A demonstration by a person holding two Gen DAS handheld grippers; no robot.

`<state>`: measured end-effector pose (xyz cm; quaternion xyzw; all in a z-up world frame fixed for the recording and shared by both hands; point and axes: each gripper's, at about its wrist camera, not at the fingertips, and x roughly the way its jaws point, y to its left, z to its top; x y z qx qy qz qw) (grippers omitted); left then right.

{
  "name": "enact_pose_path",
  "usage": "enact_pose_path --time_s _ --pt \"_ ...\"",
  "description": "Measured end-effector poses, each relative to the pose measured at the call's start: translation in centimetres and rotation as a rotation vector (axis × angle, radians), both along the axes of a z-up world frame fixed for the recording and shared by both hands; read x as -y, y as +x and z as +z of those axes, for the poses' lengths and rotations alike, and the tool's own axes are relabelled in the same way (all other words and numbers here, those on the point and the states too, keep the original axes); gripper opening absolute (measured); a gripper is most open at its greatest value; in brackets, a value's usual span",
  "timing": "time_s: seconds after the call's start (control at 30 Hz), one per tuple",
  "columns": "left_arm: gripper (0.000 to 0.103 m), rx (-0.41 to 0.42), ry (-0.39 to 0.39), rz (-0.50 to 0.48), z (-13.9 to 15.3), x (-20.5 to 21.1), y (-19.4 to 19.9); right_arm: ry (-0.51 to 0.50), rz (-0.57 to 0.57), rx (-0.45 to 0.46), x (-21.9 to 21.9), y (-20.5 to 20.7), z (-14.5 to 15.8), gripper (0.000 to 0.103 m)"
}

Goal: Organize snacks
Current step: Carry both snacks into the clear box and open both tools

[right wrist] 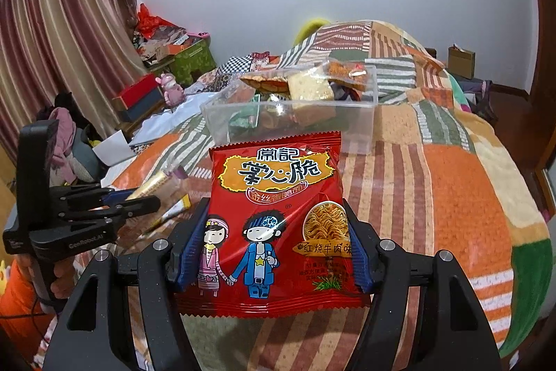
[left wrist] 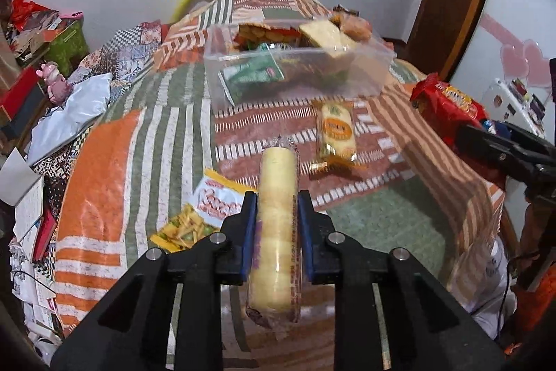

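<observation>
My left hand-held gripper (left wrist: 277, 211) is clamped on a clear-wrapped roll of pale biscuits (left wrist: 276, 228); its label is too blurred to read. My right hand-held gripper (right wrist: 274, 242) pinches a red noodle-snack packet (right wrist: 276, 225), which hides the bedspread (right wrist: 451, 197) straight ahead. Beyond both, the clear plastic box (left wrist: 295, 75) sits on the bed, its packets jumbled and partly masked by glare. A yellow-labelled packet (left wrist: 337, 131) lies just before it.

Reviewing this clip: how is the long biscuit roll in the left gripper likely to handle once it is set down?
The biscuit roll is cylindrical, so it may roll on the quilt. Its stacked rounds look brittle under the left gripper squeeze. The clear wrapper seems slippery.
</observation>
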<state>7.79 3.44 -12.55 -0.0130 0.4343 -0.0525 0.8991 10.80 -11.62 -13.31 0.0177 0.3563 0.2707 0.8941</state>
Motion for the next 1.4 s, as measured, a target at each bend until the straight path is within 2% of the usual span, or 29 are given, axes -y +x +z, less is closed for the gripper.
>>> enact_pose_path --time_s 0.3,0.57,0.9,1.2,1.33,1.4 --pt "0.022 0.09 -0.032 0.021 3.6 -1.2 2.7 -0.008 0.002 0.062 -2.1 2.8 2.3 0.065" --pt "0.022 0.128 -0.048 0.07 5.3 -2.8 7.8 -0.026 -0.002 0.087 -4.5 6.6 3.3 0.065" --pt "0.022 0.073 -0.123 0.103 4.1 -5.2 15.8 -0.078 0.015 0.063 -8.1 12.7 2.9 0.065" --pt "0.022 0.062 -0.11 0.107 2.5 -5.3 21.4 -0.123 0.018 0.032 -10.9 17.1 1.4 0.065" --pt "0.022 0.048 -0.104 0.119 1.5 -5.4 23.2 -0.135 0.018 0.004 -11.3 18.1 0.3 0.065" --pt "0.022 0.033 -0.1 0.126 0.9 -5.5 23.8 -0.164 0.013 0.026 -11.6 17.9 -0.1 0.065"
